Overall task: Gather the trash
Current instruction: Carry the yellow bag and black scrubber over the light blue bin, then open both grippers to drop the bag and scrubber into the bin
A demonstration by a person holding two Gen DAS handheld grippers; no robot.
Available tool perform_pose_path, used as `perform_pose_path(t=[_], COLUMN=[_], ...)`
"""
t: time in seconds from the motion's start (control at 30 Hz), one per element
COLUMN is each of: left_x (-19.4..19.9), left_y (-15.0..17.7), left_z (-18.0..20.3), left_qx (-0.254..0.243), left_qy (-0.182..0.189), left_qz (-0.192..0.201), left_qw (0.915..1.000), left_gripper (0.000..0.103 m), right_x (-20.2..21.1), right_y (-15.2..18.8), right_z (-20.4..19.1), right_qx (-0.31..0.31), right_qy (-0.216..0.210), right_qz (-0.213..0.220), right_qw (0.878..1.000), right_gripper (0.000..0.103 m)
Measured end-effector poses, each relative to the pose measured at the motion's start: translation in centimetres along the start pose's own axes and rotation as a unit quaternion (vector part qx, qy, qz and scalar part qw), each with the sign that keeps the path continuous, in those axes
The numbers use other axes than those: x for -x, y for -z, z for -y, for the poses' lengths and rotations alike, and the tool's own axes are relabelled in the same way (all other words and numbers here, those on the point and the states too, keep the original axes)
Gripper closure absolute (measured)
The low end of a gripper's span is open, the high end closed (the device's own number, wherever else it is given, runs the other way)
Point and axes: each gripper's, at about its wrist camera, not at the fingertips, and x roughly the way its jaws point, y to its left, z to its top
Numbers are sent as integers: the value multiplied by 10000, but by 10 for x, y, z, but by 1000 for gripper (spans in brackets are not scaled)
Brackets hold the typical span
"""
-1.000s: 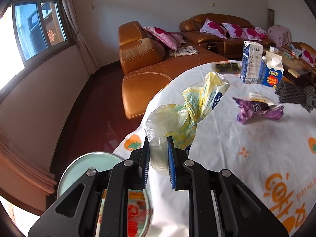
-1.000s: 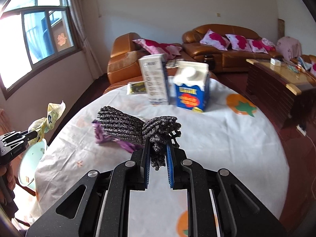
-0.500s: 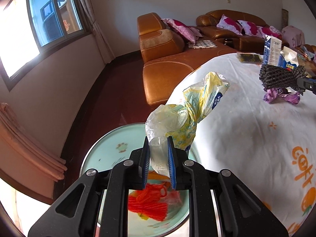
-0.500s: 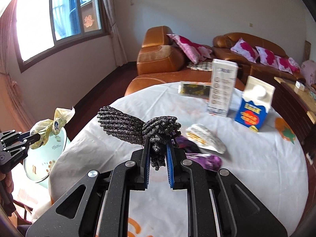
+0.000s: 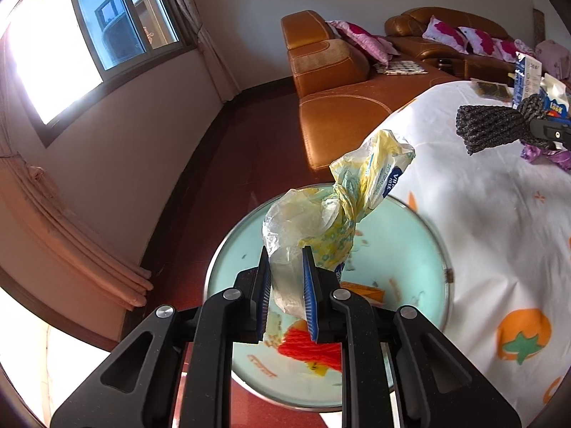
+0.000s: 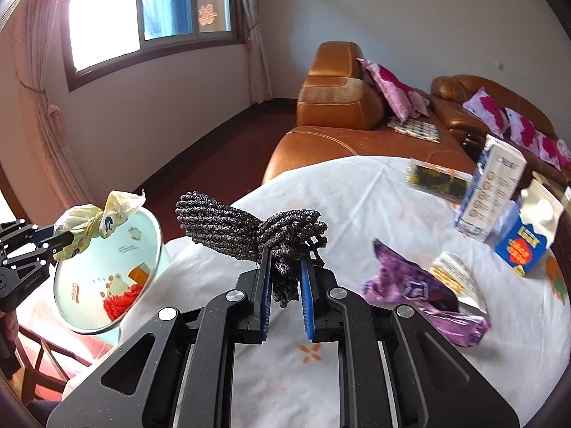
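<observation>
My left gripper [image 5: 285, 274] is shut on a crumpled yellow and clear plastic bag [image 5: 342, 203] and holds it above a pale green round bin [image 5: 399, 228] beside the table; red yarn [image 5: 310, 347] lies inside the bin. My right gripper [image 6: 284, 278] is shut on a dark grey yarn bundle [image 6: 232, 228], held above the white tablecloth [image 6: 357, 207]. The right wrist view also shows the left gripper [image 6: 66, 237], the bag [image 6: 92, 221] and the bin [image 6: 92, 264] at left. A purple wrapper [image 6: 421, 292] and a white wrapper [image 6: 456, 274] lie on the table.
A tall white carton [image 6: 492, 192], a blue carton [image 6: 528, 235] and a dark flat packet [image 6: 435, 178] sit at the table's far side. An orange leather sofa [image 5: 335, 82] stands behind the table. A wooden chair [image 6: 43, 353] holds the bin.
My left gripper has carried the bag off the table edge to above the bin. My right gripper has swung left toward the bin with the grey yarn.
</observation>
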Motion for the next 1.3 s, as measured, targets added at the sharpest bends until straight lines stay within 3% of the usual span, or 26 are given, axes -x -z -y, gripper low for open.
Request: perform_pose_path(t=[0.5, 0.87, 0.97, 1.0, 1.03, 1.1, 1.2, 1.3], left_x=[-12, -18, -18, -17, -16, -14, -11, -11], left_y=[22, 28, 28, 28, 28, 29, 28, 28], left_z=[-26, -40, -41, -40, -39, -40, -39, -39], left_qx=[-93, 49, 78, 75, 74, 115, 109, 152], left_qy=[-528, -567, -566, -553, -533, -570, -603, -652], left_qz=[-235, -310, -289, -279, -264, -219, -162, -131], left_qw=[9983, 9979, 9979, 9980, 9982, 9981, 9980, 9977], left_gripper=[86, 85, 80, 77, 75, 48, 46, 33], right_x=[-27, -36, -38, -38, -37, -39, -38, -36], right_y=[-5, -4, -3, -2, -2, 0, 1, 2], right_z=[-71, -98, -105, -107, -107, -109, -106, -100], right_qx=[725, 991, 1050, 1062, 1063, 1067, 1013, 912], right_qy=[-346, -529, -709, -712, -706, -761, -747, -717], right_qz=[-147, -227, -258, -221, -198, -233, -239, -235], right_qw=[9967, 9934, 9916, 9916, 9916, 9911, 9918, 9930], right_gripper=[88, 86, 77, 58, 50, 50, 49, 47])
